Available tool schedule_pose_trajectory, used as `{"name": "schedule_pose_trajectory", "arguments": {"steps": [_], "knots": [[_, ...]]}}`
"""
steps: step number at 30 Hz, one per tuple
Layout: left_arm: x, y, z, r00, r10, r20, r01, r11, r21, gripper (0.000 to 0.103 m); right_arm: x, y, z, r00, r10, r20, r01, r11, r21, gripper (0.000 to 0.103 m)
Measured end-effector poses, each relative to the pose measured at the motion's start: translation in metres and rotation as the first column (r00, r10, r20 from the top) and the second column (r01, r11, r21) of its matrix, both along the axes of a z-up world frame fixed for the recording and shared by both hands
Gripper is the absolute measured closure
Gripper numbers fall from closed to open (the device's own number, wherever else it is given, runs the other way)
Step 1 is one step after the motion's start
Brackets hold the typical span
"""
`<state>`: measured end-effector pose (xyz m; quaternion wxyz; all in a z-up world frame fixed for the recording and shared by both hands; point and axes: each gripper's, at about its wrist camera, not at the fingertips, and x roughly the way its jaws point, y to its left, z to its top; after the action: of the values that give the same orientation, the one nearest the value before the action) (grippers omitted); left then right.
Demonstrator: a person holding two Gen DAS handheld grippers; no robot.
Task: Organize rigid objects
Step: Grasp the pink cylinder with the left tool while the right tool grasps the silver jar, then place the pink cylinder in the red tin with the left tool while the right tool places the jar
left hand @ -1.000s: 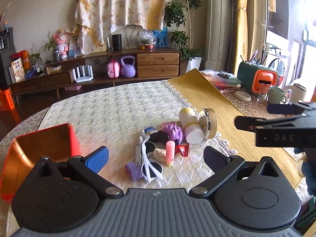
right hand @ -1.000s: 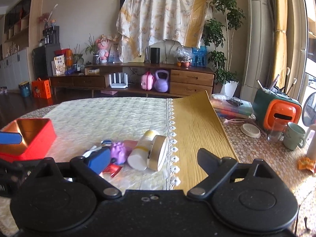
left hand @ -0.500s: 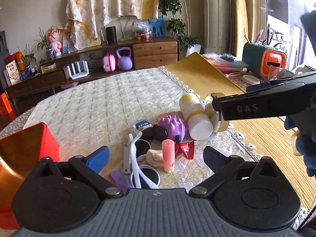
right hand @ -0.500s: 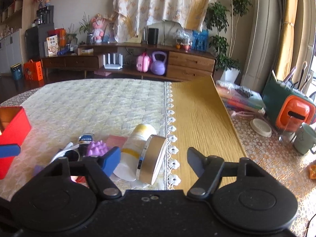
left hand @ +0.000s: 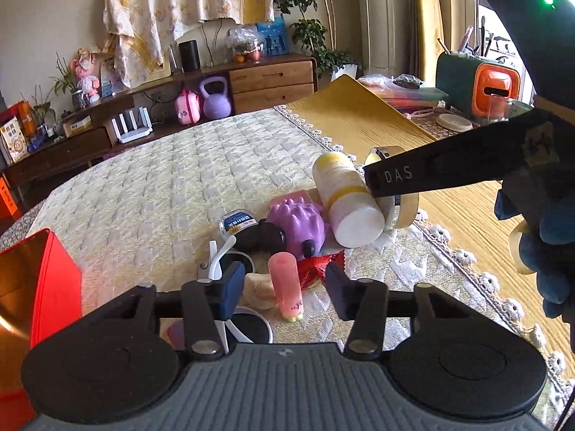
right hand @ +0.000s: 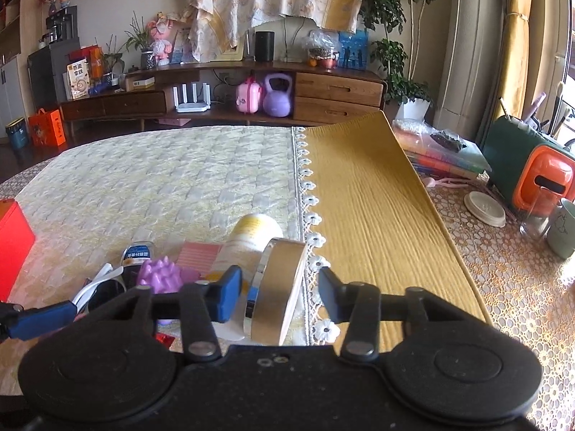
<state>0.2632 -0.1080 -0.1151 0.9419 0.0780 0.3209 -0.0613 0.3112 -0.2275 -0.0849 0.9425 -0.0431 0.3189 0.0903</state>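
Note:
A pile of small objects lies on the quilted table cover. My left gripper [left hand: 284, 292] hangs low over the near side, its jaws closing with a pink tube [left hand: 286, 283] and a cream lump [left hand: 257, 287] between them; the pads stay clear of the tube. Behind sit a purple spiky ball [left hand: 298, 219], white-framed sunglasses [left hand: 222, 251] and a white and yellow bottle [left hand: 346, 197]. My right gripper [right hand: 278, 296] is closing around a tape roll [right hand: 278, 280] standing on edge beside the bottle [right hand: 248, 244], with small gaps left at the pads. A red box [left hand: 46, 287] stands at the left.
A yellow runner [right hand: 366, 197] with a lace edge covers the table's right half. Beyond it are an orange and green holder [right hand: 532, 168], a mug [right hand: 562, 230], a white lid [right hand: 483, 208] and stacked packets [right hand: 442, 154]. A small blue tin [left hand: 237, 221] and red wrapper [left hand: 320, 265] lie in the pile.
Both grippers have come forward and down onto the pile and their jaws have narrowed, the left around the pink tube and the right around the tape roll.

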Motion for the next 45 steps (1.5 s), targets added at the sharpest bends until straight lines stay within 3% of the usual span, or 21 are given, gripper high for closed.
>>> {"name": "schedule_pose_trajectory", "arguments": {"steps": [5,14,20,32,45], "knots": [[0.003,0.000,-0.003,1.000,-0.005,-0.012,0.005,1.000,0.002,0.070,-0.001,0.000,0.000,1.000,-0.005,0.008,0.005,1.000,0.010,0.077],[0.007,0.001,-0.005,1.000,0.003,-0.019,-0.003,1.000,0.015,0.087,-0.006,-0.002,0.002,1.000,-0.015,0.026,0.015,1.000,-0.003,0.079],[0.006,0.002,-0.002,1.000,0.009,-0.026,-0.008,1.000,0.014,0.087,-0.016,-0.013,0.009,0.999,-0.020,0.039,0.020,1.000,-0.006,0.081],[-0.015,0.025,0.036,0.998,0.048,-0.037,-0.051,0.995,-0.088,0.087,-0.059,-0.026,0.050,0.996,0.031,0.081,-0.035,0.999,0.038,0.081],[-0.058,0.082,0.093,0.994,0.102,-0.026,-0.104,0.986,-0.131,0.087,-0.102,0.030,0.100,0.968,0.229,0.105,-0.239,0.966,0.096,0.081]]}}
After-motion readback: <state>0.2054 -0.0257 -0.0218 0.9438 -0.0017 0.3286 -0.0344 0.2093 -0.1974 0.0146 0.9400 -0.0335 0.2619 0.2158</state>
